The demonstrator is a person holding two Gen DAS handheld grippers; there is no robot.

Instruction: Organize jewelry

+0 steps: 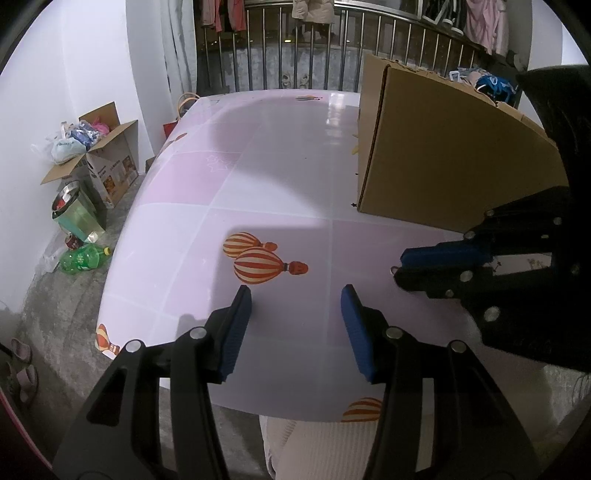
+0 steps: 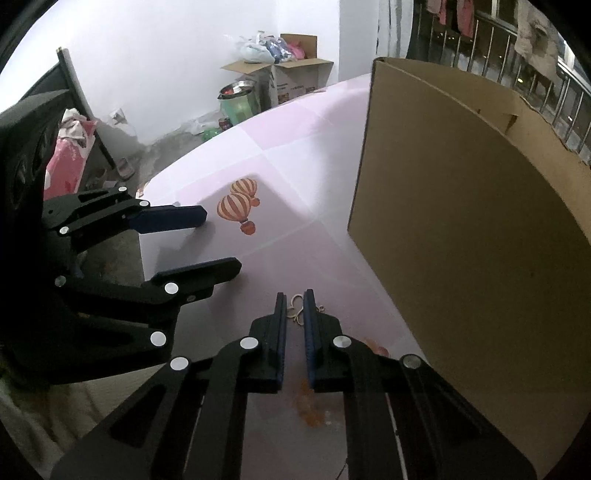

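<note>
R gripper [image 2: 294, 306] jaws nearly together round a gold trinket [image 2: 295, 314], maybe gripped; L gripper [image 1: 295, 301] jaws apart, beside cardboard box [image 1: 443, 158].

I see white walls [image 1: 92, 55], grey floor [image 1: 55, 295], a metal railing [image 1: 314, 48] with hung clothes [image 1: 480, 18], and a pink balloon-print bench [image 1: 258, 177].

On my counter [image 1: 280, 177], pink with hot-air balloon prints [image 1: 264, 263], a tall cardboard box [image 1: 443, 155] stands at two o'clock. At nine o'clock, floor clutter: open carton [image 1: 110, 162], green bottle [image 1: 83, 258].
</note>
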